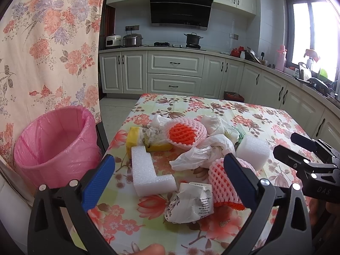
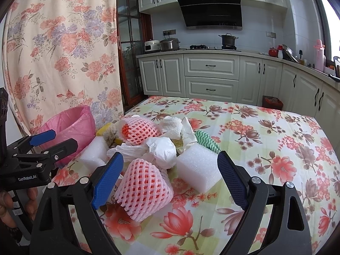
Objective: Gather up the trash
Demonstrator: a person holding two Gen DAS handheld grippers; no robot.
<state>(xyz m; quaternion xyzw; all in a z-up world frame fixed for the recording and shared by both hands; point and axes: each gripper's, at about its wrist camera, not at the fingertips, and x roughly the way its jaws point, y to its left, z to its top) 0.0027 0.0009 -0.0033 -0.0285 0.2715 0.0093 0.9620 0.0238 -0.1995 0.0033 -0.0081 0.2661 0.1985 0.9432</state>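
Bench [image 1: 265, 114] under a floral cloth, kitchen cabinets behind. Pink-lined bin [image 1: 55, 146] stands off the bench's left edge, apparently empty.

Trash heaped mid-bench, nothing collected yet: L-shaped foam piece [image 1: 146, 176], foam block [image 2: 197, 170], near net sleeve [image 2: 142, 187], far net sleeve [image 1: 184, 133], white plastic bag [image 1: 195, 155], crumpled paper [image 1: 191, 204].

Left gripper [image 1: 170, 180]: fingers spread wide, holding nothing, the L-shaped foam and paper lying between them. Right gripper [image 2: 170, 176]: fingers also wide apart and empty, framing the near net sleeve and foam block.

Step, by my judgement: the approach before a first pick. Next move calls for lowering onto one piece, closing, then carrying left to the bin.

Left view alone shows the whole L-shape, the paper and the yellow sponge [image 1: 136, 140]; right view alone shows a green-striped cloth [image 2: 207, 140] behind the block.
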